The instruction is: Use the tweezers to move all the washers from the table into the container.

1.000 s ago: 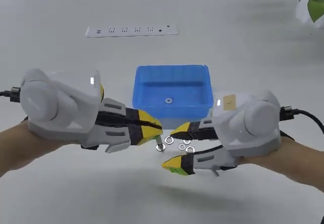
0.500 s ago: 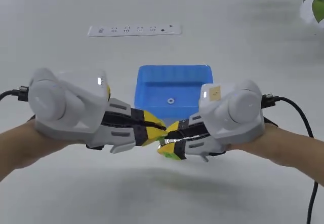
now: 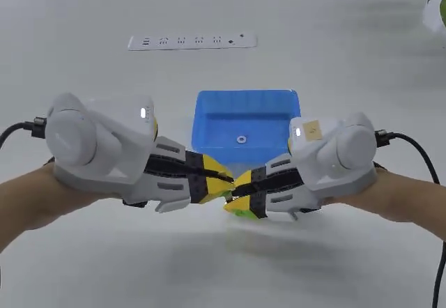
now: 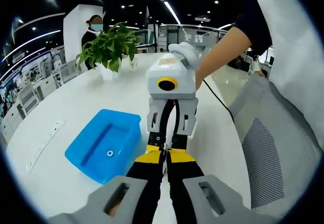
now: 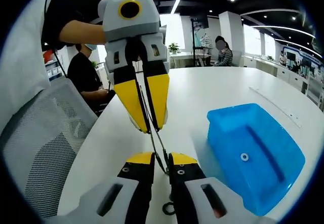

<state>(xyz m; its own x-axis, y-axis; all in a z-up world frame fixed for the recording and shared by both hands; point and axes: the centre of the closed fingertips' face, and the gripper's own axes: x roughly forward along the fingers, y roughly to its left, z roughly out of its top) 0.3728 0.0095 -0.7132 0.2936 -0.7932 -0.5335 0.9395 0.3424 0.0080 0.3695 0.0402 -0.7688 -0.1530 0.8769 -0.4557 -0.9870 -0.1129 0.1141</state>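
Tweezers (image 5: 153,127) are being pinched by left tool (image 4: 165,158) and right tool (image 5: 162,159), both narrow, seemingly mid-pickup. Carrying over to the container (image 3: 209,113) is likely coming next.

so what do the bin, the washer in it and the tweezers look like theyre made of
Bin: likely moulded plastic, uniformly bright blue with a soft sheen and rounded corners.
Washer: probably metal, a small pale grey ring with a slight glint.
Tweezers: seemingly metal, two thin dark prongs; the finish is too small to tell.
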